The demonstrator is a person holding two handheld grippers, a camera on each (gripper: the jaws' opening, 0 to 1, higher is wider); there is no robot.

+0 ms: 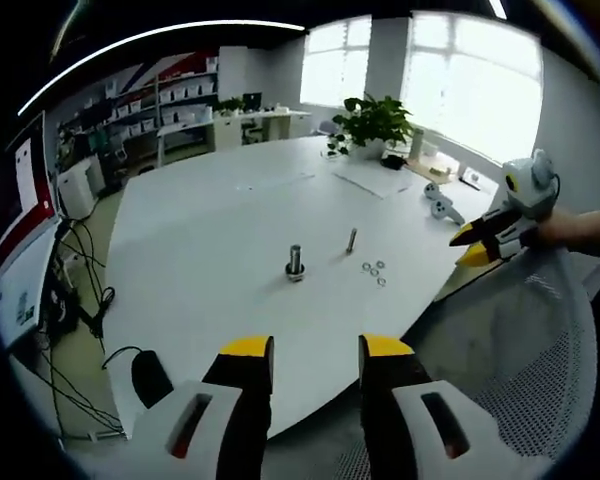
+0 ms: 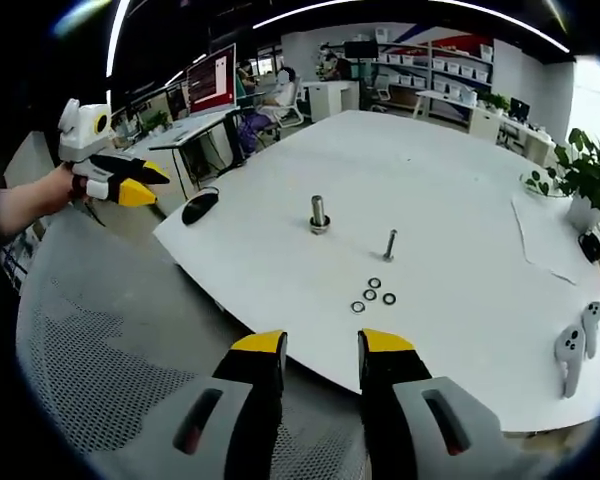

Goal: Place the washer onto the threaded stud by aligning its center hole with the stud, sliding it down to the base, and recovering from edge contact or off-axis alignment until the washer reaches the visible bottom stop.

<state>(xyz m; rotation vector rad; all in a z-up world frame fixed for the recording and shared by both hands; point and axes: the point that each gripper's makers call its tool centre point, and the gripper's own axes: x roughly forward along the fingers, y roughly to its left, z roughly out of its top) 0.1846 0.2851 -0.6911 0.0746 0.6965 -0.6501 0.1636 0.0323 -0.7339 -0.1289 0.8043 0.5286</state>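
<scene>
White tabletop (image 2: pixel 460 170) carries four washers (image 2: pixel 373 294) just beside the upright stud (image 2: pixel 390 244); the right gripper (image 2: pixel 320 350), jaws parted and empty like the left gripper (image 1: pixel 315 350), sits nearer, washers straight ahead.

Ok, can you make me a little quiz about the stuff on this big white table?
1. True or false: a washer already sits in the right gripper.
2. How many loose washers lie on the table? A) two B) four C) seven
3. Fill in: the left gripper has its jaws ____.

Key: 1 false; 2 B; 3 open. The washers lie beside the thin stud, not on it.
</scene>
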